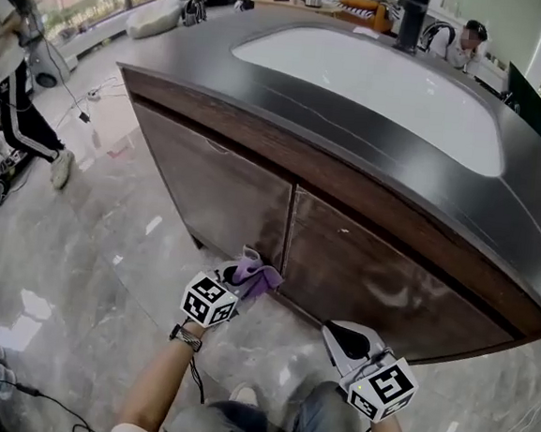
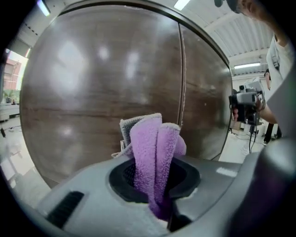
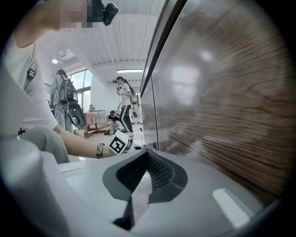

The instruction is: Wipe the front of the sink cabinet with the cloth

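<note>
A dark wood sink cabinet (image 1: 244, 194) with two doors stands under a black counter. Low at its bottom edge, by the door seam, the left gripper (image 2: 155, 181) is clamped on a folded purple cloth (image 2: 152, 152). The right gripper (image 3: 146, 172) is closed and empty. The wipe probably goes best with the cloth pressed flat and swept in overlapping strokes. No writing is readable.

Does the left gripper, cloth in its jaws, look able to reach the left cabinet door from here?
Probably yes: the left gripper holds the purple cloth right by the left door, nothing between.
</note>
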Demonstrator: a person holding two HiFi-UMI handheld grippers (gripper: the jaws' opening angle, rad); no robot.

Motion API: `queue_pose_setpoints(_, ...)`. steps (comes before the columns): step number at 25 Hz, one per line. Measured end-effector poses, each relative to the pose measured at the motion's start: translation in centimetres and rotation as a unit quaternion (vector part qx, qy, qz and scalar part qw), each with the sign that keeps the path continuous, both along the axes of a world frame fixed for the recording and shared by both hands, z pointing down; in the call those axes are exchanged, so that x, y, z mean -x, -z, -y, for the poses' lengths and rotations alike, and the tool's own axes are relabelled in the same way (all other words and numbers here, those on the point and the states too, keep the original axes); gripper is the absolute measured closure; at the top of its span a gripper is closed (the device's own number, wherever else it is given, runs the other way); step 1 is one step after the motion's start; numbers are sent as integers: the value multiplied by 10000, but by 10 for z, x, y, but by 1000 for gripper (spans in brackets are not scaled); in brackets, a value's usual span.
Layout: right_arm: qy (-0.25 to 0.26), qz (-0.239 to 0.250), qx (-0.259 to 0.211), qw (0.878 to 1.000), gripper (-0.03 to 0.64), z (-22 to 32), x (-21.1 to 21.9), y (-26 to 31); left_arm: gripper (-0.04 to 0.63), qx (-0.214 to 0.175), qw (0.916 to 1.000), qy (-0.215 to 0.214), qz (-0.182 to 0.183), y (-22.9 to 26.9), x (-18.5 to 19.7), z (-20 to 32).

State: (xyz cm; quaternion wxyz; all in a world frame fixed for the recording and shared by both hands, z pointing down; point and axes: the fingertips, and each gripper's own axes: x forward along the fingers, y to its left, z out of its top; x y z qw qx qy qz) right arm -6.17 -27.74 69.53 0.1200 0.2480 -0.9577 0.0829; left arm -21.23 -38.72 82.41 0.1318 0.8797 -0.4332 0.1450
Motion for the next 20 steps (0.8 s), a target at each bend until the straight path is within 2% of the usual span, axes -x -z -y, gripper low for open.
queue_pose_setpoints(6, 181, -223, -120, 9995, 611, 5, 16, 6, 540, 699, 9966, 141, 420, -74, 25, 7)
queue_pose_setpoints(11, 184, -266, -178, 9993, 611, 14, 25, 11, 540, 1023, 9912, 479, 685, -95, 68, 21)
queue_pose_setpoints(15, 197, -257, -199, 9993, 611, 17, 34, 13, 541, 971, 9884, 365, 1108, -85, 86, 28)
queue_pose_setpoints(17, 231, -260, -204, 9992, 611, 15, 38, 14, 540, 827, 9892, 449, 1123, -66, 96, 31)
queue_pose_setpoints(20, 275, -233, -219, 9991, 611, 12, 42, 20, 541, 372, 9931, 502, 995, -10, 104, 32)
